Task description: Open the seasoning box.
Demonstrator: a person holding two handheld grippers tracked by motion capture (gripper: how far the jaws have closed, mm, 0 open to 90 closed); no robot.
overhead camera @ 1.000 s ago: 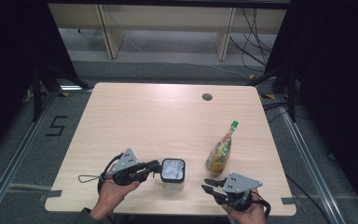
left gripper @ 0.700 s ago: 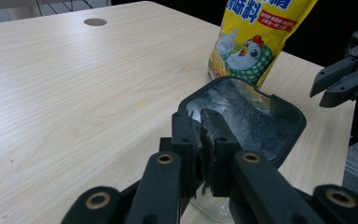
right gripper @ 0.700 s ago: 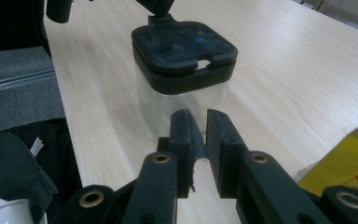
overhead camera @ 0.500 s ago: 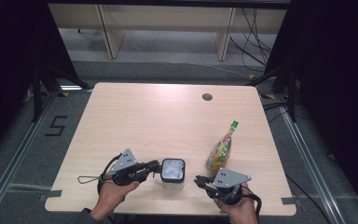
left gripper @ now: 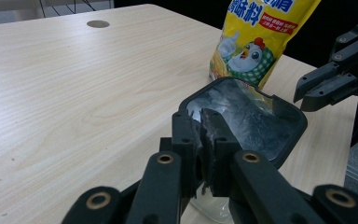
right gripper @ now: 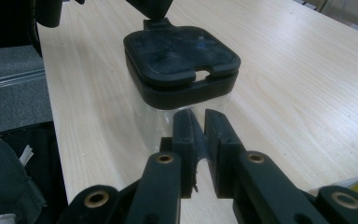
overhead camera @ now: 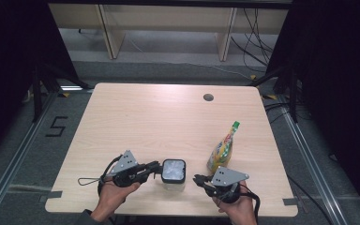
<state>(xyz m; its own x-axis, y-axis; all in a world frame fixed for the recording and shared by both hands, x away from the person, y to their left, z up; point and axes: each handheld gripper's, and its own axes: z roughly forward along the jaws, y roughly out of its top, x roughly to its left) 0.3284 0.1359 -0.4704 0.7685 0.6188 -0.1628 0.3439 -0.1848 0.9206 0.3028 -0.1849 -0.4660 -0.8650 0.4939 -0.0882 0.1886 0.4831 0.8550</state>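
Note:
A small clear container (overhead camera: pixel 174 171) with a black lid (right gripper: pixel 177 46) stands near the table's front edge. My left gripper (overhead camera: pixel 158 167) comes in from the left and is shut on the lid's edge (left gripper: pixel 200 123); in the right gripper view it pinches a tab at the lid's far side (right gripper: pixel 154 21). My right gripper (overhead camera: pixel 198 179) sits just right of the container, shut with nothing between its jaws. Its tips (right gripper: pixel 197 121) are close to the clear wall below the lid. A yellow seasoning bag (overhead camera: pixel 221 149) with a chicken picture (left gripper: pixel 256 42) stands upright behind the right gripper.
The wooden table (overhead camera: pixel 168 117) stretches bare behind the container, with a round cable hole (overhead camera: pixel 208 97) near its far edge. Both hands rest at the front edge. Shelving legs and cables lie on the floor beyond the table.
My right gripper has shifted a little left toward the container and its jaws have come together. The left gripper and the container have stayed still.

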